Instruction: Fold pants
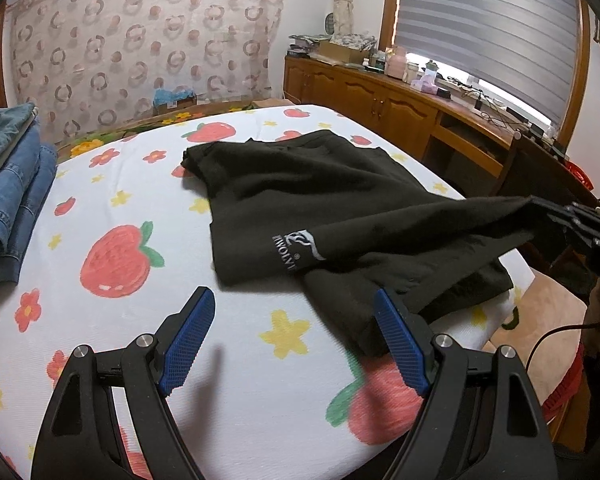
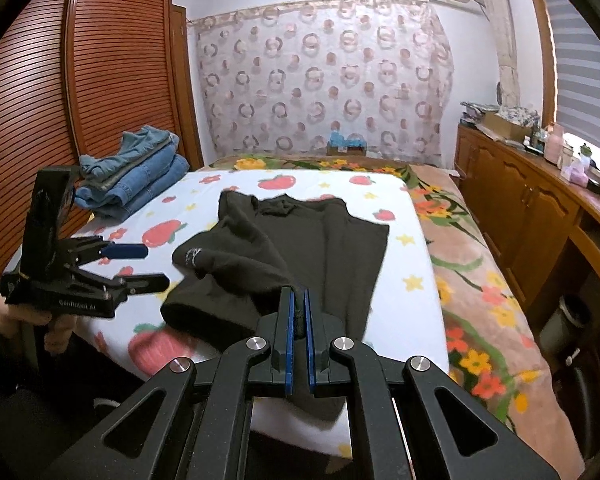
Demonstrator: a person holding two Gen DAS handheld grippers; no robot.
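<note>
Black pants [image 1: 340, 204] with a white logo lie partly folded on the strawberry-print sheet [image 1: 112, 264]. My right gripper [image 2: 298, 300] is shut on an edge of the black pants [image 2: 260, 256] near the bed's front and holds that fabric lifted and stretched. In the left wrist view the right gripper [image 1: 580, 220] shows at the far right with the cloth pulled taut toward it. My left gripper [image 1: 296, 308] stands open just above the sheet, its right blue pad beside the pants' near corner, nothing between its fingers. It also shows in the right wrist view as the left gripper [image 2: 156, 266], held by a hand.
A stack of folded blue jeans [image 2: 136, 180] sits at the bed's far left corner [image 1: 8, 196]. A wooden sideboard [image 1: 380, 96] with clutter runs along the window side. A slatted wooden wardrobe [image 2: 60, 92] stands left of the bed. A floral blanket [image 2: 472, 280] covers the bed's right strip.
</note>
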